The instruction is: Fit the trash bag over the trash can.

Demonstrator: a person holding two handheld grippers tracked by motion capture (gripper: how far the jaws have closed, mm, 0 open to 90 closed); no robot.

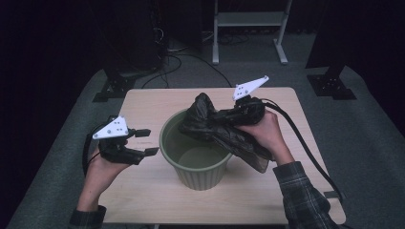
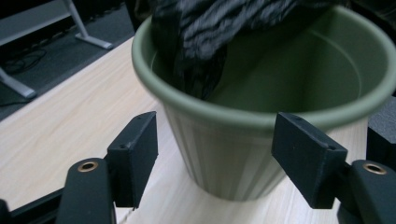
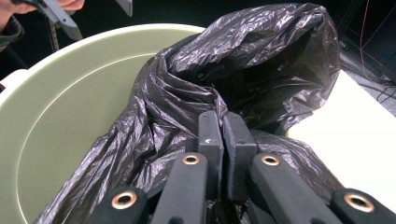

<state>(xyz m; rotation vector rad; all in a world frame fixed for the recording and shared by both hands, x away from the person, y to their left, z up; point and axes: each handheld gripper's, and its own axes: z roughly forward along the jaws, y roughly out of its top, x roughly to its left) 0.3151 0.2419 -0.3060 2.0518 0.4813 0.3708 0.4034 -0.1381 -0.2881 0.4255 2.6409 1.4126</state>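
1. Right claw (image 3: 223, 135) is pinching a fold of the black bag (image 1: 217, 126) with its jaws fully closed, holding it over the bin's (image 1: 177, 157) rim at 3 o'clock.
2. Left claw (image 1: 143, 141) is hanging partly open and empty at the bin's 9 o'clock, above the surface (image 1: 143, 195).
3. Bag film is looking thin, limp and slippery; gripping a bunched edge near its mouth is likely working best.
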